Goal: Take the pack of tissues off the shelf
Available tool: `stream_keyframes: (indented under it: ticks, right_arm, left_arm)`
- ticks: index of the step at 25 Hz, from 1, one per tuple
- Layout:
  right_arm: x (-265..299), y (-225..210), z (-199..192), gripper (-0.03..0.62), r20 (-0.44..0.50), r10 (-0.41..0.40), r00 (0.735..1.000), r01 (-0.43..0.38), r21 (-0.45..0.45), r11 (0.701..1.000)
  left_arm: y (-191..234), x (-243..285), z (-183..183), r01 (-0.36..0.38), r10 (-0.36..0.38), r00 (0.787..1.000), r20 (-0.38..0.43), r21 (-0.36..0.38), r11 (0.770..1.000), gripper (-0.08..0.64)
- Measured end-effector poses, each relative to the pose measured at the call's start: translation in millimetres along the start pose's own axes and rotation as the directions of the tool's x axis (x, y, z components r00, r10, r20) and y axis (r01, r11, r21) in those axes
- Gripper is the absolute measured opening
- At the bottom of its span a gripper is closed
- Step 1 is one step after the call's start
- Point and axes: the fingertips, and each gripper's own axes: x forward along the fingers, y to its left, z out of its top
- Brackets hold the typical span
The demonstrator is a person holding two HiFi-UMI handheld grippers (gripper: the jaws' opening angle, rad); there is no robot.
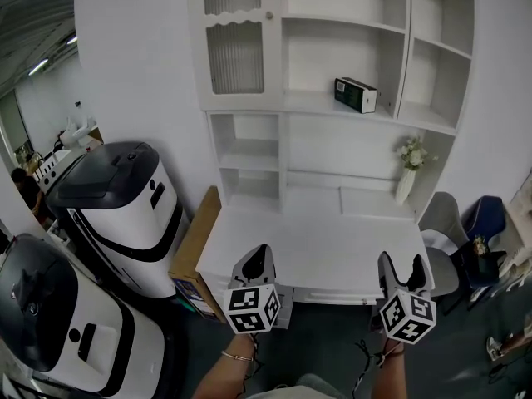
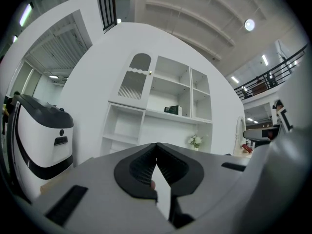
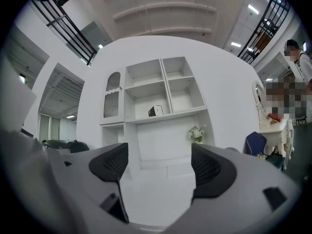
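The pack of tissues (image 1: 357, 95) is a dark box with a green end, lying on the middle shelf of the white shelf unit (image 1: 332, 106). It also shows small in the left gripper view as the pack (image 2: 172, 110) and in the right gripper view as the pack (image 3: 155, 111). My left gripper (image 1: 259, 266) hangs over the desk's front edge, jaws shut with nothing between them. My right gripper (image 1: 402, 274) is at the same edge further right, jaws wide open and empty. Both are far below the pack.
A white desk (image 1: 316, 248) stands under the shelves. A white vase of flowers (image 1: 409, 169) sits at its back right. Two large white-and-black machines (image 1: 120, 214) stand at left, a cardboard panel (image 1: 195, 243) leans by the desk, and a grey chair (image 1: 445, 239) is at right.
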Motion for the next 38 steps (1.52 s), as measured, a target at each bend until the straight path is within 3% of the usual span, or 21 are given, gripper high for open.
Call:
stream_keyframes:
  ticks: [12,29,38]
  right_arm:
    - [93,-21,-6,0.402,-0.005,0.015,1.000,-0.014,0.027,1.000]
    - [294,-61,36,0.408,0.034,0.126,0.991,-0.127,0.032,0.991]
    - [351,-66,32,0.410,0.013,0.161,0.987,-0.161,0.049,0.986]
  left_arm:
    - [5,93,-10,0.000,0.001,1.000,-0.024,0.023,1.000,0.017]
    - [-9,278,25,-0.063,0.062,0.998,0.033,0.045,0.997,0.017]
    - [-5,331,19,-0.083,0.083,0.997,0.008,0.041,0.996,0.017]
